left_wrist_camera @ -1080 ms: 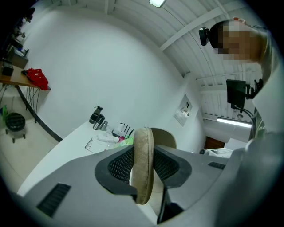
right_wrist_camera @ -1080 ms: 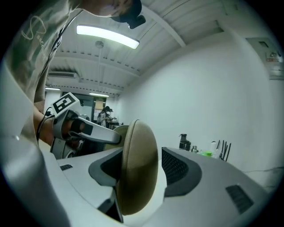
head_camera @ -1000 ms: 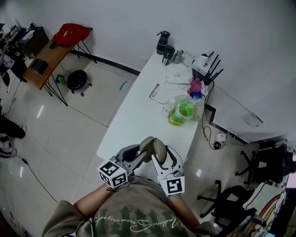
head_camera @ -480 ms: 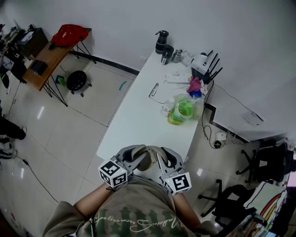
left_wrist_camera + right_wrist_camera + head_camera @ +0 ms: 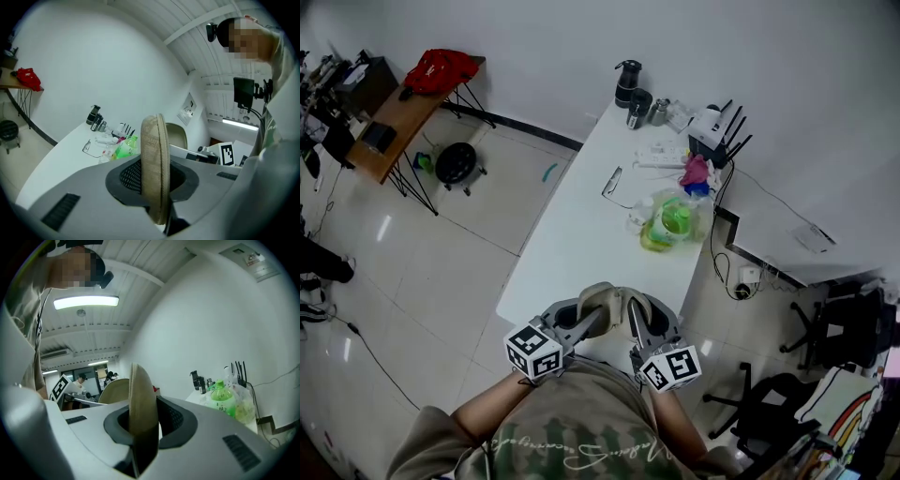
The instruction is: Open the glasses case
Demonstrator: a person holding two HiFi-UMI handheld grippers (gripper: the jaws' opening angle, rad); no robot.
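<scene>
A tan fabric glasses case (image 5: 598,302) hangs in the air over the near end of the white table (image 5: 581,234), between my two grippers. My left gripper (image 5: 589,321) holds one zippered half on edge (image 5: 153,164) between its dark pads, and its jaws are closing on it. My right gripper (image 5: 631,317) is shut on the other, thinner half (image 5: 140,408). Each gripper view shows the opposite half behind: a tan shell (image 5: 178,136) and a tan shell (image 5: 111,391). The case's inside is hidden.
Further up the table lie a pair of eyeglasses (image 5: 612,183), a green bottle in a plastic bag (image 5: 673,222), a power strip (image 5: 661,159), a router (image 5: 712,131) and a black flask (image 5: 629,84). An office chair (image 5: 769,412) stands at the right, a stool (image 5: 455,161) at the left.
The right gripper has rolled, its marker cube swinging to the right. The case dipped between the grippers and stands up again. The left gripper has hardly shifted.
</scene>
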